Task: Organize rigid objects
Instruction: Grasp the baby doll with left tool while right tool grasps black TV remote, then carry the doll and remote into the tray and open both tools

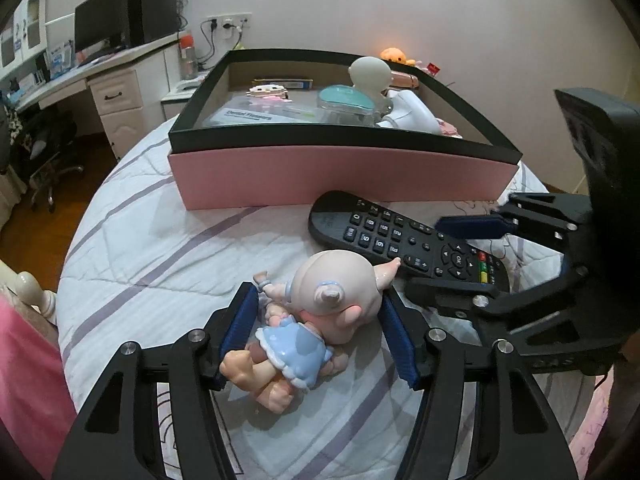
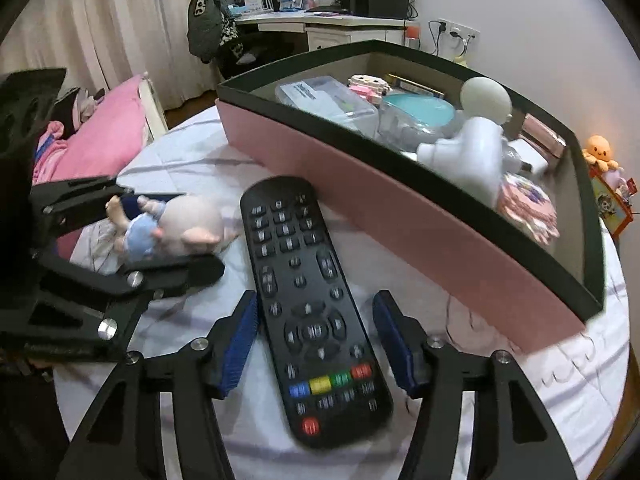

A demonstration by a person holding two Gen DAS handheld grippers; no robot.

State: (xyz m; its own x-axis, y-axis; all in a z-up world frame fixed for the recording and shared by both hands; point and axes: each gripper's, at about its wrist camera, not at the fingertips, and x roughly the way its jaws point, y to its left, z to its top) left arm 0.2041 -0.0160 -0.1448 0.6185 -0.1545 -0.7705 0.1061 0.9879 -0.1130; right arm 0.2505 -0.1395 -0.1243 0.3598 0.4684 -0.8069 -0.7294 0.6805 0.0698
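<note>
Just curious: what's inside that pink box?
The pink box holds a clear floss case, a teal case, a white round-headed figure and white plugs; anything beneath them is hidden.

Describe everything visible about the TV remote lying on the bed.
The black remote control looks like hard plastic: long, with rounded ends, a number keypad, a round navigation pad, four coloured keys in a row and a red key near its lower end. It lies flat, buttons up, on the white striped quilt, its far end close to the pink box. The right gripper straddles it; one pad is at its edge, the other stands clear. The doll figure's pointed ear meets its side.
</note>
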